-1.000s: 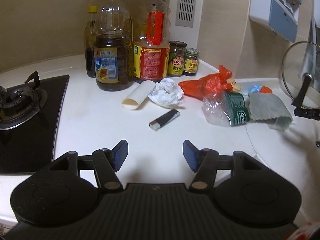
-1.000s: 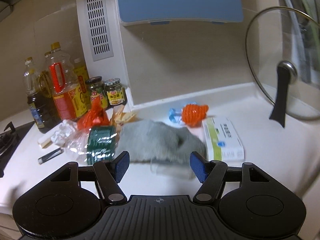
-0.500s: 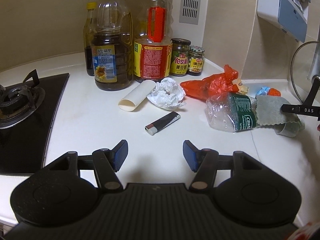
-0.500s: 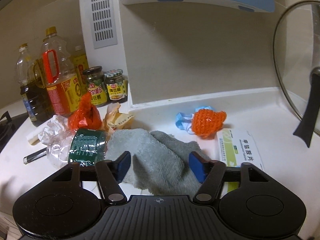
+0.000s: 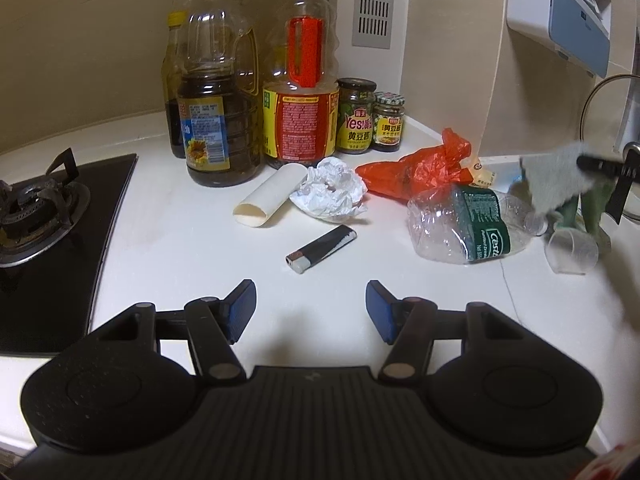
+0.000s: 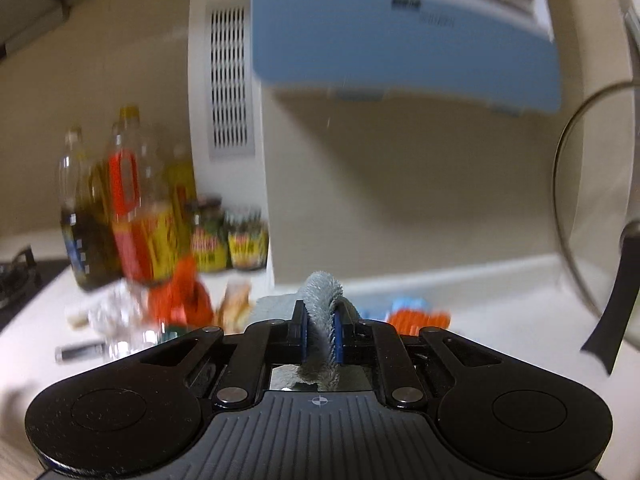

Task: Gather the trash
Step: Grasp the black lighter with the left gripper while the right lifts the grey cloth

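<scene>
- Left wrist view: trash is seen scattered on a white table point(image 5: 168, 248) set in a tiled kitchen corner with beige walls.
- A black gas hob point(image 5: 48, 216) is sunk into the table at the left; oil bottles point(image 5: 218, 92) and two jars point(image 5: 370, 120) are lined up along the back wall beneath a grey vent grille point(image 5: 375, 0).
- A cardboard tube point(image 5: 269, 196) is seen touching a crumpled white paper point(image 5: 330, 192); a lighter point(image 5: 320, 249) lies just in front of them, with a red plastic bag point(image 5: 420, 168) and a crushed clear bottle point(image 5: 468, 224) to the right.
- The left claw point(image 5: 311, 312) is held open above bare table, with nothing between its pads.
- A grey cloth point(image 5: 560, 180) is seen lifted off the table at the right edge, above a small clear cup point(image 5: 572, 250).
- Right wrist view: the picture is blurred.
- The right claw point(image 6: 320, 334) is clamped on a fold of the grey cloth point(image 6: 320, 304).
- A blue-fronted wall unit point(image 6: 404, 36) and a glass lid point(image 6: 592, 216) are seen against the wall.
</scene>
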The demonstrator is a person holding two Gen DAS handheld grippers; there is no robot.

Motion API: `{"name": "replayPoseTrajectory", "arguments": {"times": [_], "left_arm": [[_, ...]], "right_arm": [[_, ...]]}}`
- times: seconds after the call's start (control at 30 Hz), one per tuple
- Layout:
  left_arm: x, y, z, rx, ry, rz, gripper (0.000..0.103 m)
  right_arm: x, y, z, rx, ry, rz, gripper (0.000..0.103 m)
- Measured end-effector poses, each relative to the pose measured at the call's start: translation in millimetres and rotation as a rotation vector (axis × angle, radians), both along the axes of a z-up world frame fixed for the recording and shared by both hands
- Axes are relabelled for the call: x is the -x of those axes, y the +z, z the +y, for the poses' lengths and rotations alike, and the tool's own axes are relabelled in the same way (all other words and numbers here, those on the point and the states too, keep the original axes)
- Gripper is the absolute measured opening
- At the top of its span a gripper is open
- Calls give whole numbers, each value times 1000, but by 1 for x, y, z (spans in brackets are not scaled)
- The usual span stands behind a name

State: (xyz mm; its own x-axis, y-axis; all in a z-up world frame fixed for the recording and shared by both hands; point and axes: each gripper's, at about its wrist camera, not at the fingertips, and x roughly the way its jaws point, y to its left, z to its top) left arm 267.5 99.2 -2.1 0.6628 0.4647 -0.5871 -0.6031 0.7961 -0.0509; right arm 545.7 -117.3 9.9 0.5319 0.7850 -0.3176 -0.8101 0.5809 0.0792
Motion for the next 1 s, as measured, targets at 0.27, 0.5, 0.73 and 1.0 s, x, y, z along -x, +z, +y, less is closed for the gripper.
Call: {"name": "replayPoseTrajectory", "arguments": {"times": [0.27, 0.5, 0.73, 1.0], "left_arm": [[-13, -3, 6, -26, -62, 8, 57], [-32, -6, 22, -58, -156, 24, 56], [-49, -14, 45, -61, -268, 59, 56], [-70, -33, 75, -37, -376, 120, 52]], "right_arm": [[17, 48, -27, -146, -27, -79, 12], [50, 83, -60, -220, -75, -94, 12], [83, 93, -90, -230, -160, -33, 13], [122, 88, -109, -221, -304, 16, 13]]}}
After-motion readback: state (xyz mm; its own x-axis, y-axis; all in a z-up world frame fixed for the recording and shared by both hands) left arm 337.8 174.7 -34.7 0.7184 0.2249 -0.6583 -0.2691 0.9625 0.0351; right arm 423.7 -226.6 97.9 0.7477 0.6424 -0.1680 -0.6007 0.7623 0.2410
